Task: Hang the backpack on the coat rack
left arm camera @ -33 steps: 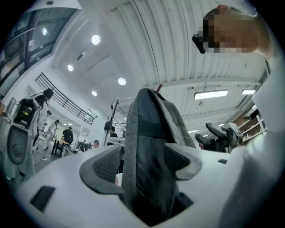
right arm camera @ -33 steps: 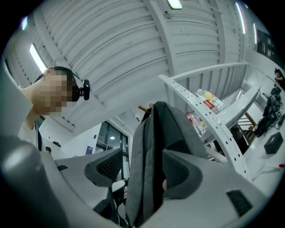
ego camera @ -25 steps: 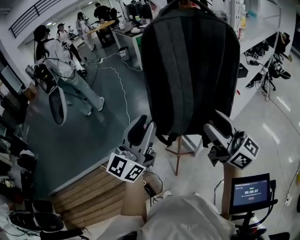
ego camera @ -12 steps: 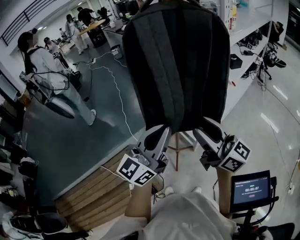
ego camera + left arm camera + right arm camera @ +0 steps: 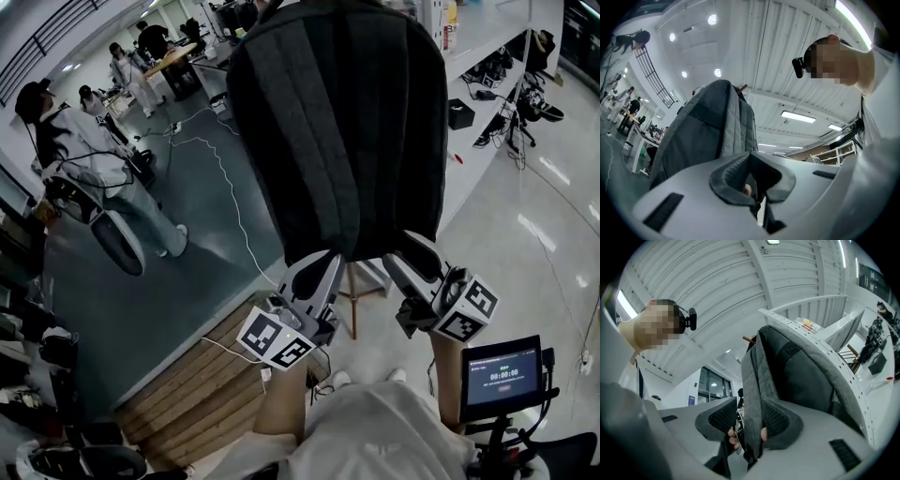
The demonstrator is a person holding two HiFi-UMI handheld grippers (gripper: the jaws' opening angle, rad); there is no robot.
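my left gripper (image 5: 749,161) is pressed together under the bottom hem, and my right gripper (image 5: 751,420) pinches a padded side edge of the dark grey quilted fabric backpack (image 5: 342,131). it hangs tall and upright over the wooden coat rack (image 5: 353,305). its top loop is hidden, so i'd lift evenly and let go only once a peg bears it.

Top of backpack (image 5: 342,131) cropped — coat rack (image 5: 352,309) mostly hidden behind it.

Dim, fisheye-warped; ceiling lights (image 5: 798,116) perhaps glaring.
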